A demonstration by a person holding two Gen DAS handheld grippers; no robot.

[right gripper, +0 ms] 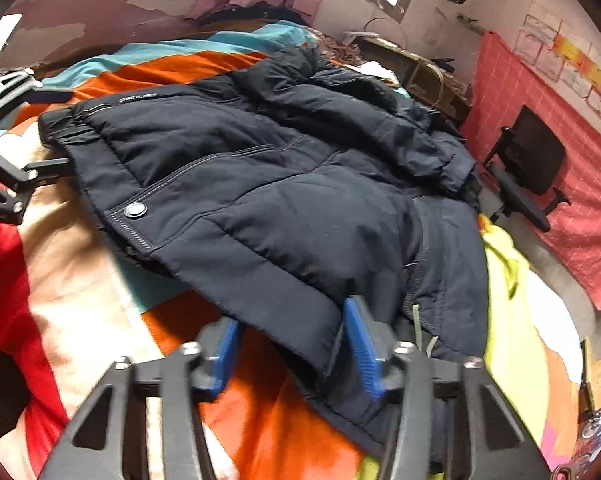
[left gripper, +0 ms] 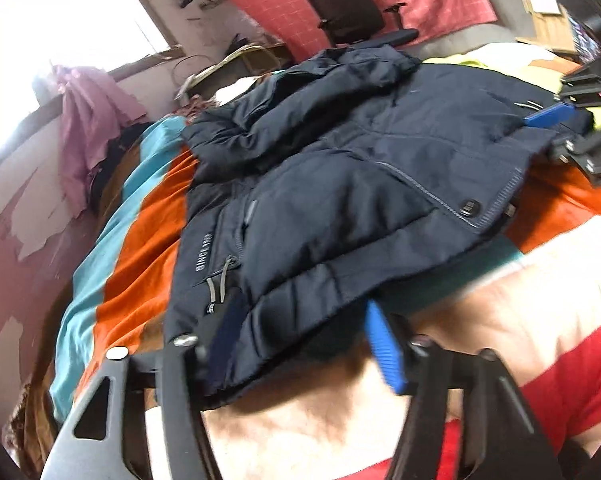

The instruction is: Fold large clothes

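Note:
A dark navy padded jacket (left gripper: 360, 160) (right gripper: 260, 168) lies spread front-up on a striped bed cover. In the left wrist view, my left gripper (left gripper: 306, 340) has the jacket's bottom hem at one corner bunched between its blue pads, which are shut on it. In the right wrist view, my right gripper (right gripper: 294, 352) is shut on the hem at the other bottom corner, beside a drawcord. Each view shows the other gripper at the far corner of the hem: the right gripper (left gripper: 556, 134) and the left gripper (right gripper: 60, 132). The hem hangs slightly lifted off the cover.
The bed cover (left gripper: 140, 248) (right gripper: 260, 420) has orange, teal, cream and red stripes. A yellow-green garment (right gripper: 504, 272) lies past the jacket. A black office chair (right gripper: 536, 164) stands by a red wall cloth. Pink cloth (left gripper: 88, 120) hangs near the window.

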